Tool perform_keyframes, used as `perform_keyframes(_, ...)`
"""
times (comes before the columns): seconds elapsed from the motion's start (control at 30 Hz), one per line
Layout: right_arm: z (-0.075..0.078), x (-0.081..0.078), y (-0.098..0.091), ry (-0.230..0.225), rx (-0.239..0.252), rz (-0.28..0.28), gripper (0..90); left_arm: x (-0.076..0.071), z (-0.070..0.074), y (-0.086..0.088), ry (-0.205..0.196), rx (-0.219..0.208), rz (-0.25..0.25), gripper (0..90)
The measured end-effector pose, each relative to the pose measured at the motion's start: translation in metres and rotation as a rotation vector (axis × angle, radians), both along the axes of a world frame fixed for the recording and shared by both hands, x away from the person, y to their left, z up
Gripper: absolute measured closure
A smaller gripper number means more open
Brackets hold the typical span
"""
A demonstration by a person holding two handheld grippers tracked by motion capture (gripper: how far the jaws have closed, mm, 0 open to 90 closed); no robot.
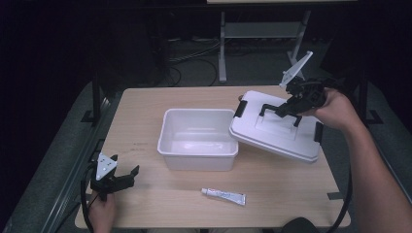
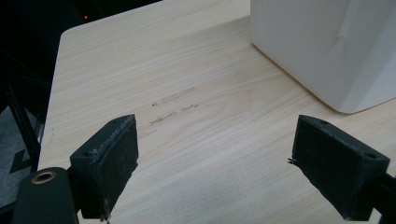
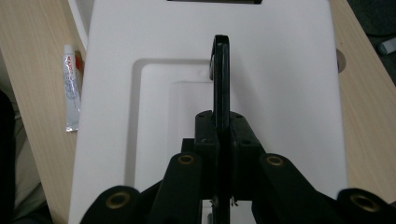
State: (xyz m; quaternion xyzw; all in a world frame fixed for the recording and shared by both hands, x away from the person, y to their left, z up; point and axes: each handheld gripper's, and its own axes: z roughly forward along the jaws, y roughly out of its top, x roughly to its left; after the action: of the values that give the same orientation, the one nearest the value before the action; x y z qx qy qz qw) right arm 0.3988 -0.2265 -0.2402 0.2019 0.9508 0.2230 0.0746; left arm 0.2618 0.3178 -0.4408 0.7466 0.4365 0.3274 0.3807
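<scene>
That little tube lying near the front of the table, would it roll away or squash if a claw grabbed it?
The tube looks flattened at one end, so it would probably slide rather than roll far. It lies flat, so tipping is unlikely. It seems soft-walled and small, likely light; a hard pinch might dent it, so gripping near the cap seems safer.

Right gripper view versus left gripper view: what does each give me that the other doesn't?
Right gripper view: the right gripper shut on the lid's black handle, the white lid beneath, and the tube on the table. Left gripper view: the left gripper open over bare wood, beside the white bin. Both: the wooden table.
</scene>
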Motion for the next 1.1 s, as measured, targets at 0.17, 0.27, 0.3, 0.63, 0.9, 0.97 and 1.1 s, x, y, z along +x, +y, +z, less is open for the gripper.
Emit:
perform_keyframes(0.17,-0.014,-0.004,-0.017,0.017,0.008,-0.033,83.9,0.0,0.0,0.0,0.003,0.0,0.001,13.7)
perform_keyframes(0.27,-0.019,-0.005,-0.021,0.025,0.011,-0.044,83.8,0.0,0.0,0.0,0.004,0.002,0.002,13.7)
perform_keyframes(0.3,-0.025,-0.006,-0.026,0.03,0.014,-0.053,83.8,0.0,-0.001,0.001,0.004,-0.001,0.001,13.7)
perform_keyframes(0.63,-0.053,-0.012,-0.044,0.057,0.036,-0.092,83.8,0.0,0.0,0.002,0.004,-0.005,0.005,13.7)
perform_keyframes(0.9,-0.082,-0.013,-0.052,0.097,0.039,-0.113,83.8,0.0,0.0,0.002,0.004,-0.004,0.006,13.7)
perform_keyframes(0.97,-0.089,-0.013,-0.052,0.103,0.031,-0.114,83.8,0.0,0.0,0.003,0.002,-0.008,0.007,13.7)
perform_keyframes(1.1,-0.101,-0.012,-0.052,0.118,0.026,-0.118,83.7,0.0,0.0,0.004,0.004,-0.004,0.007,13.7)
